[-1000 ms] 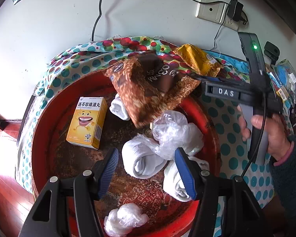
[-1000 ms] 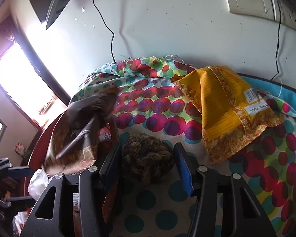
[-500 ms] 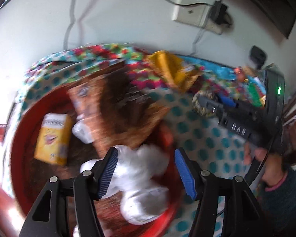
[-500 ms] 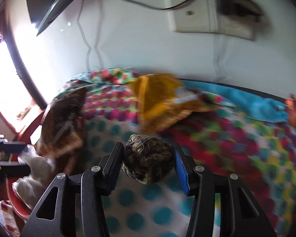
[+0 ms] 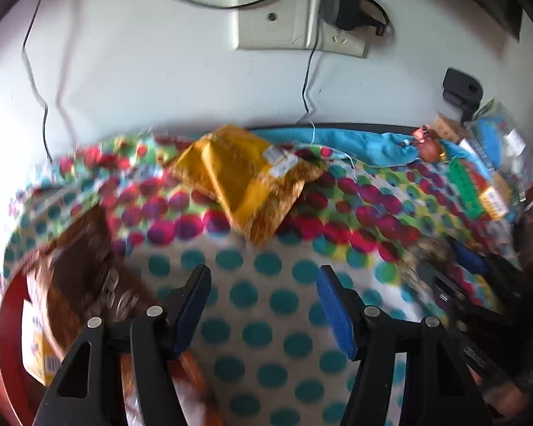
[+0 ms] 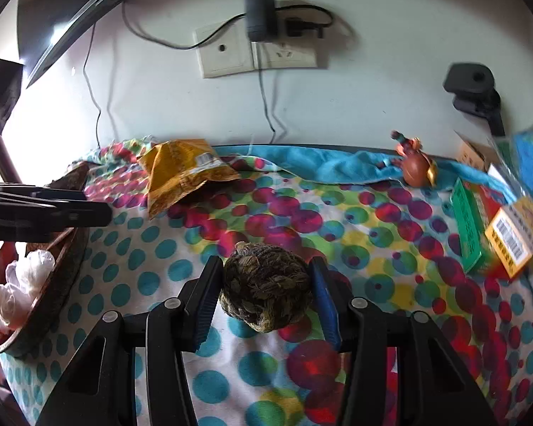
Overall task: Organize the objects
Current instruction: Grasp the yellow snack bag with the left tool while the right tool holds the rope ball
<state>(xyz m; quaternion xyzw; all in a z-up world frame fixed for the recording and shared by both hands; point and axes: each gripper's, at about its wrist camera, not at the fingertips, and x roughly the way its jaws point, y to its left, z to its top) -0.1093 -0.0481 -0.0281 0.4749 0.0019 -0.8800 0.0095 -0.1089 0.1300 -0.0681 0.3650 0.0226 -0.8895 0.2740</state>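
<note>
My right gripper is shut on a brown woven rope ball and holds it over the dotted cloth. The ball also shows blurred in the left wrist view, at the right. My left gripper is open and empty above the dotted cloth, right of the red basin. The basin holds a brown snack bag, a yellow box and white plastic bundles. A yellow snack bag lies on the cloth beyond my left gripper; it also shows in the right wrist view.
A green and orange box and a small red figurine lie at the right near the wall. A wall socket with a plugged charger and hanging cables is behind the table. A black clamp sits at the far right.
My left gripper swung right from over the basin to over the cloth. My right gripper closed on the rope ball and carried it right, away from the basin.
</note>
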